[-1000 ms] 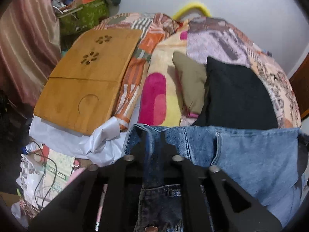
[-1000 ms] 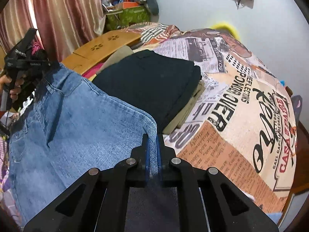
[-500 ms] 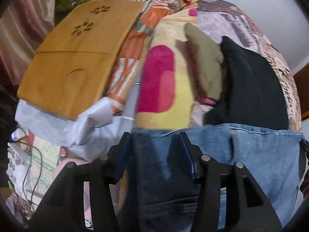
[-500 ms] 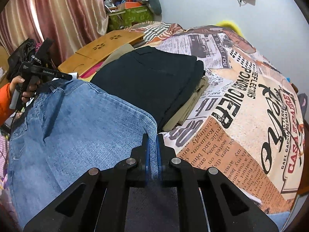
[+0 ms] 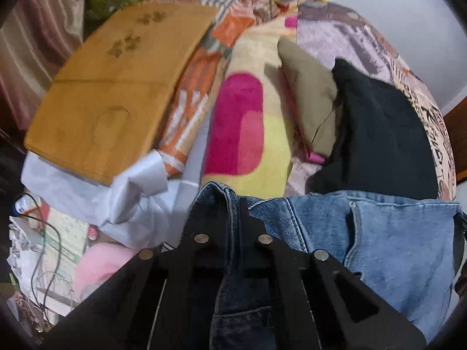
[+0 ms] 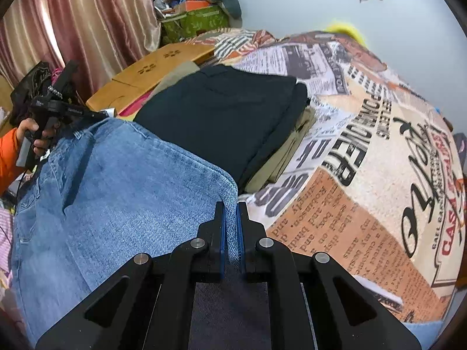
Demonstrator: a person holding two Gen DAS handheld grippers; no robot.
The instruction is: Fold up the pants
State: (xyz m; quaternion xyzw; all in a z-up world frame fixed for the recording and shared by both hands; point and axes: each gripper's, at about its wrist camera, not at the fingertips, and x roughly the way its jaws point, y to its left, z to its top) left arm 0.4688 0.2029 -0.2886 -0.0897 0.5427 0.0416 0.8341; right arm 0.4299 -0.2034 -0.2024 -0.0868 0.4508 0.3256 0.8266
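The blue jeans (image 6: 116,198) hang stretched between my two grippers at the edge of the bed. In the left wrist view my left gripper (image 5: 233,201) has its jaws closing hard on the waistband corner of the jeans (image 5: 379,239), pads pressing the denim. The right gripper (image 6: 231,207) is shut on the opposite denim edge, cloth pinched between its blue pads. From the right wrist view, the left gripper (image 6: 93,113) shows at far left, held by a hand (image 6: 38,134) in an orange sleeve.
Folded black pants (image 6: 221,110) lie on khaki pants (image 5: 309,93) on the newspaper-print bedspread (image 6: 379,175). A wooden lap desk (image 5: 111,87) rests at the bed's left side. Curtains (image 6: 87,23) hang behind. Cables and papers (image 5: 43,248) litter the floor.
The left gripper opened, sank a little, then closed again on the jeans' waistband corner. The right gripper kept its grip and stayed put.
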